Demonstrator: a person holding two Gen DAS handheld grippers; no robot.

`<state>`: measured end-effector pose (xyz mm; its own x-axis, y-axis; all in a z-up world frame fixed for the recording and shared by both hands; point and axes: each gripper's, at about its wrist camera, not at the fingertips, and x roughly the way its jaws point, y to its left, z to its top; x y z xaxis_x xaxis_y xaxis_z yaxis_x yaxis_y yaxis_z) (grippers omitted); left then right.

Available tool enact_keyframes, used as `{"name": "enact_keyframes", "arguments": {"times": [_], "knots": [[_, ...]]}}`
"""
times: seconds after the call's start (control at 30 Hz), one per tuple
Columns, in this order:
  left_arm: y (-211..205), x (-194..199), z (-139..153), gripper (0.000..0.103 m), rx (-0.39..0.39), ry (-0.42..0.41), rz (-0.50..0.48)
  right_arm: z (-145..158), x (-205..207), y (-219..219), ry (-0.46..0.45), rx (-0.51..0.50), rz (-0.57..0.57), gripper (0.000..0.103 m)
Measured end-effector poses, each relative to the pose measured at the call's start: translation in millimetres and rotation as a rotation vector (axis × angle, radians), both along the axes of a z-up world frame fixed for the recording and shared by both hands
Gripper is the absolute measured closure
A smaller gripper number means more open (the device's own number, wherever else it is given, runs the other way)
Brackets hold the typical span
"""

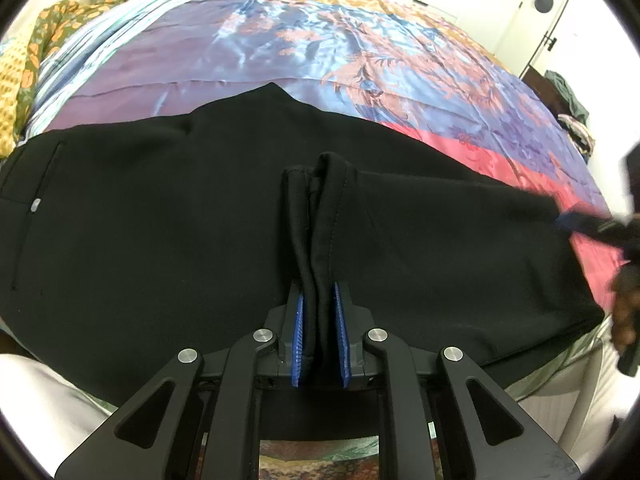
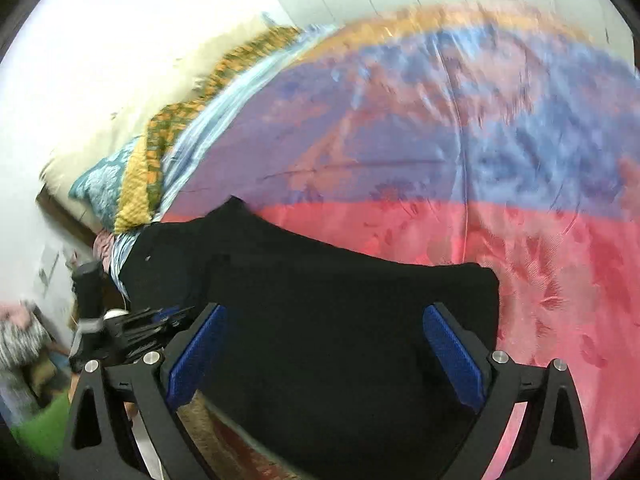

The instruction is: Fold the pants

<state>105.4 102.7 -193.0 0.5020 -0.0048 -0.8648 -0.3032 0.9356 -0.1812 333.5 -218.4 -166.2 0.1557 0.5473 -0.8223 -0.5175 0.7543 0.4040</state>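
While the black pants (image 1: 160,220) lie spread across the bed's patterned bedspread (image 1: 320,40), the left gripper (image 1: 320,312) has its jaws drawn narrow on a bunched ridge of hem or edge fabric, which stands up between the blue pads (image 1: 298,332) and runs forward from them; this looks like a pinch taken so that this edge can be lifted and carried over for a fold. No earlier picture shows whether that pinch is loosening. Most of the garment lies ahead of and to both sides of those jaws, flat on the bed. The right gripper (image 2: 324,344) has its jaws wide, with nothing pressed between the pads; a squared end of the pants (image 2: 460,288) lies between and just ahead of them, probably the next corner to be taken. That view is blurred.
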Motion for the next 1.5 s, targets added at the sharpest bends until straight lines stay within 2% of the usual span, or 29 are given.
{"name": "enact_keyframes", "arguments": {"times": [0.03,0.07,0.1,0.2,0.3,0.4,0.47,0.57,0.6,0.63,0.7,0.77,1.23,1.33,1.4,1.47,1.5], "knots": [[1,0,0,0.089,-0.007,-0.002,-0.001,-19,7,1,0.066,-0.039,0.004,0.005],[1,0,-1,0.089,-0.011,-0.001,0.001,-32,9,1,0.09,-0.052,0.019,0.005],[1,0,-1,0.089,-0.011,0.0,0.001,-30,5,2,0.052,-0.053,0.034,0.006],[2,0,-2,0.088,-0.013,0.002,0.003,-4,-9,4,-0.028,-0.081,0.034,0.006],[2,0,-2,0.088,-0.013,0.005,0.005,33,-32,-4,-0.101,0.005,0.043,0.006],[3,0,-2,0.088,-0.021,0.006,0.007,48,-66,-15,-0.133,0.069,0.054,0.006],[3,0,-2,0.088,-0.027,0.006,0.011,36,-84,-22,-0.111,0.074,0.053,0.005],[3,0,-3,0.088,-0.038,0.005,0.009,-10,-86,-30,0.014,-0.013,0.022,0.004],[3,0,-2,0.088,-0.033,0.004,0.008,-17,-89,-32,-0.005,-0.004,0.016,0.004],[2,0,-3,0.088,-0.028,0.005,0.006,-16,-94,-34,-0.052,0.009,0.015,0.004],[2,0,-3,0.088,-0.031,0.005,0.008,-16,-97,-29,-0.075,-0.025,0.029,0.004],[2,0,-3,0.087,-0.033,0.006,0.008,-16,-98,-27,-0.08,-0.031,0.036,0.001],[2,0,-3,0.087,-0.035,0.005,0.009,-16,-96,-27,-0.112,-0.011,0.032,0.0],[4,-1,-1,0.08,-0.056,-0.009,0.017,-16,-95,-29,-0.109,0.002,0.026,0.0],[9,-5,5,0.048,-0.109,-0.046,0.042,-14,-95,-29,-0.112,0.004,0.027,0.0],[12,-13,19,0.031,-0.122,-0.132,0.069,-7,-96,-30,-0.133,0.011,0.02,0.0],[13,-17,26,0.028,-0.107,-0.17,0.079,-1,-98,-31,-0.151,0.015,0.012,0.0]]}}
